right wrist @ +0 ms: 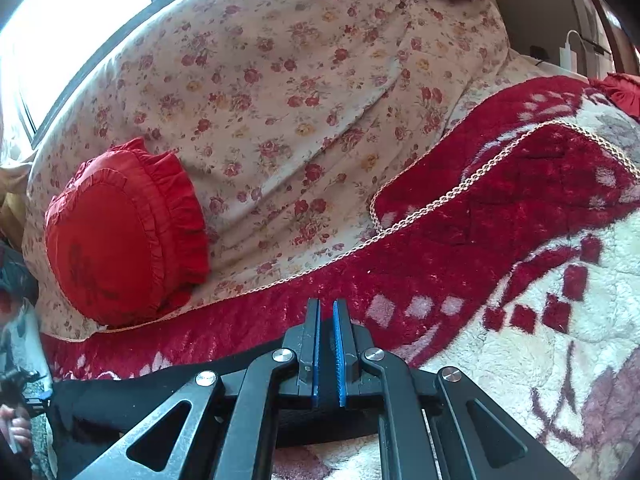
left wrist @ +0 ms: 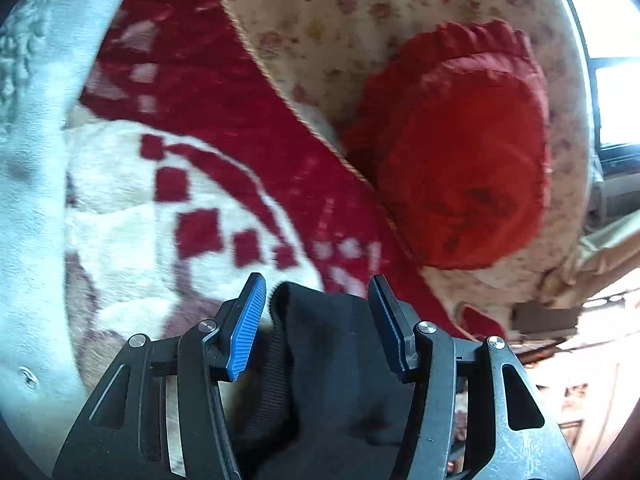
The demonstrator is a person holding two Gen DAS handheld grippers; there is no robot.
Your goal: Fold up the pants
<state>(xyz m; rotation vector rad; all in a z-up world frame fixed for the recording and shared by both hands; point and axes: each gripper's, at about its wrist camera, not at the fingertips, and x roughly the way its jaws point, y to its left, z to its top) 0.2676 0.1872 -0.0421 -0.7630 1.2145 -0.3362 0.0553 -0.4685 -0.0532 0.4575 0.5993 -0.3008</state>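
The black pants (left wrist: 336, 360) lie on a red and white blanket (left wrist: 160, 208). Their ribbed edge rises between the blue pads of my left gripper (left wrist: 316, 292). Those jaws stand apart, and a strip of light shows between the left pad (left wrist: 248, 320) and the cloth, so nothing is pinched. In the right wrist view the pants (right wrist: 100, 404) run from the lower left under my right gripper (right wrist: 326, 304). Its pads are drawn nearly together, with dark cloth in the narrow slit between them.
A round red frilled pillow (left wrist: 460, 160) (right wrist: 120, 232) rests on a floral sheet (right wrist: 300, 100) beyond the blanket (right wrist: 520, 340). Pale fuzzy cloth (left wrist: 32, 200) fills the left rim. A person's hand (right wrist: 16, 428) shows at the lower left, and a bright window (right wrist: 60, 20) lies behind.
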